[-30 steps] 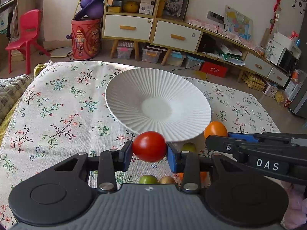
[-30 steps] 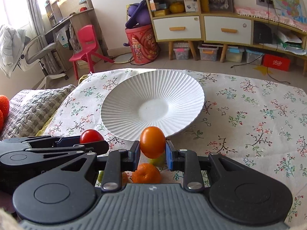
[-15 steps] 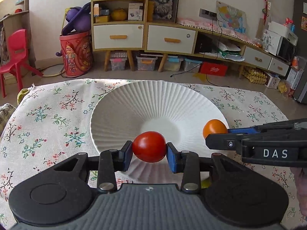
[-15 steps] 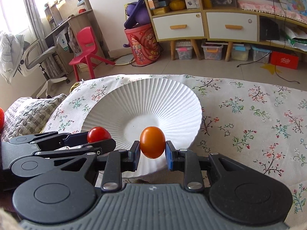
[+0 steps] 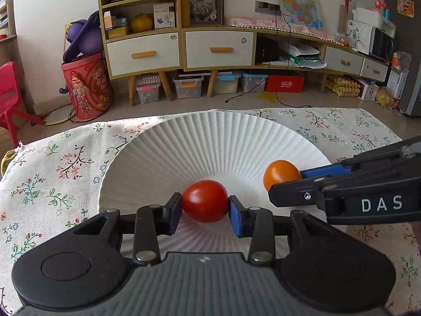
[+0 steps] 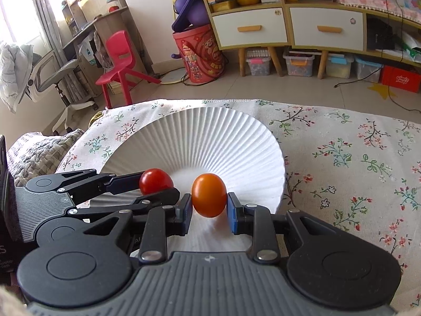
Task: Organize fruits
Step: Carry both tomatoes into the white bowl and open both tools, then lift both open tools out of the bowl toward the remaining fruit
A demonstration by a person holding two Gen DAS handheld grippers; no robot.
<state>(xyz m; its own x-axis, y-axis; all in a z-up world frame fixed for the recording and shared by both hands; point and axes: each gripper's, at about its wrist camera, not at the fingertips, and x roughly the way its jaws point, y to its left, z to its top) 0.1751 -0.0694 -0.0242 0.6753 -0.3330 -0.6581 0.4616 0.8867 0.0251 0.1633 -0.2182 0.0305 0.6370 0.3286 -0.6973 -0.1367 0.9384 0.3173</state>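
A white ribbed plate (image 5: 223,129) (image 6: 210,123) lies on the floral cloth. My left gripper (image 5: 204,209) is shut on a red tomato (image 5: 204,202), held low over the plate's centre. To its right, my right gripper (image 5: 286,183) is shut on an orange tomato (image 5: 279,175), also over the plate. In the right wrist view the orange tomato (image 6: 209,193) sits between the blue pads of the right gripper (image 6: 209,206). The left gripper (image 6: 155,187) with the red tomato (image 6: 155,179) is close beside it on the left. The two grippers nearly touch.
The floral tablecloth (image 5: 65,163) (image 6: 355,158) covers the surface around the plate, with its far edge just past the plate. A grey knitted cushion (image 6: 34,152) lies at the left. Beyond are a floor, a red chair (image 6: 118,63) and low cabinets (image 5: 218,50).
Both grippers have carried their tomatoes forward and down, from the near side of the plate to over its centre. The loose fruits seen below the grippers have gone out of view.
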